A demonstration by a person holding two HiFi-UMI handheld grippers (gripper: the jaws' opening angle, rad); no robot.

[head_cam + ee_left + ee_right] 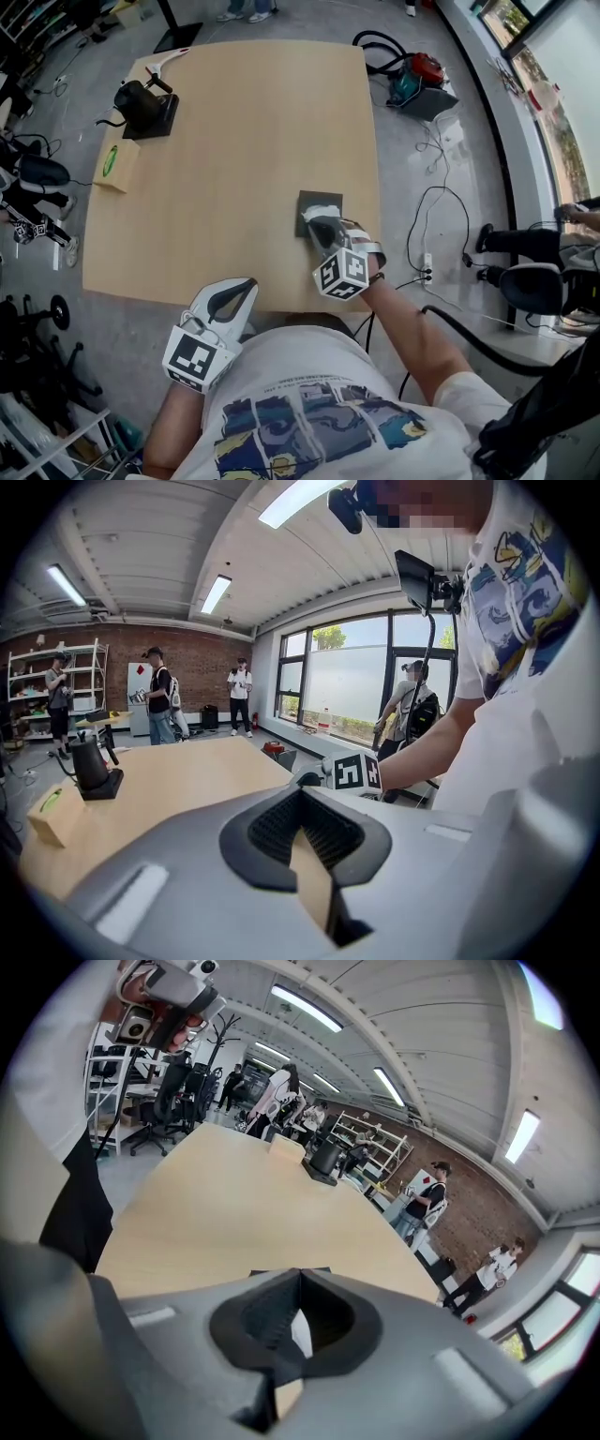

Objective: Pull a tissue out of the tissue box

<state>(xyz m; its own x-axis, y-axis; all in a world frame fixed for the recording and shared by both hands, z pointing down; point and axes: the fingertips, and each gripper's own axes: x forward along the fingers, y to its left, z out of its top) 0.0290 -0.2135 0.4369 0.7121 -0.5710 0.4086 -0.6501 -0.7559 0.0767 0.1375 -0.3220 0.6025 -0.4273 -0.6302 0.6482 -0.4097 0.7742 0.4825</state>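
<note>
A dark grey tissue box point(306, 201) lies flat near the right edge of the wooden table point(244, 122), with a white tissue point(322, 207) bunched on its top. My right gripper point(317, 225) reaches down onto the box and is shut on the tissue. In the right gripper view the white tissue point(296, 1331) shows between the closed jaws, with the box point(270, 1272) just beyond the gripper point(300, 1271). My left gripper point(247, 285) hovers at the table's near edge, shut and empty, well left of the box; its own view shows the gripper point(301, 791) with only tabletop between its jaws.
At the table's far left stand a black device on a base point(145, 108) and a small cardboard box with a green label point(114, 166). A red and teal machine point(419, 80) and cables lie on the floor to the right. Several people stand around the room.
</note>
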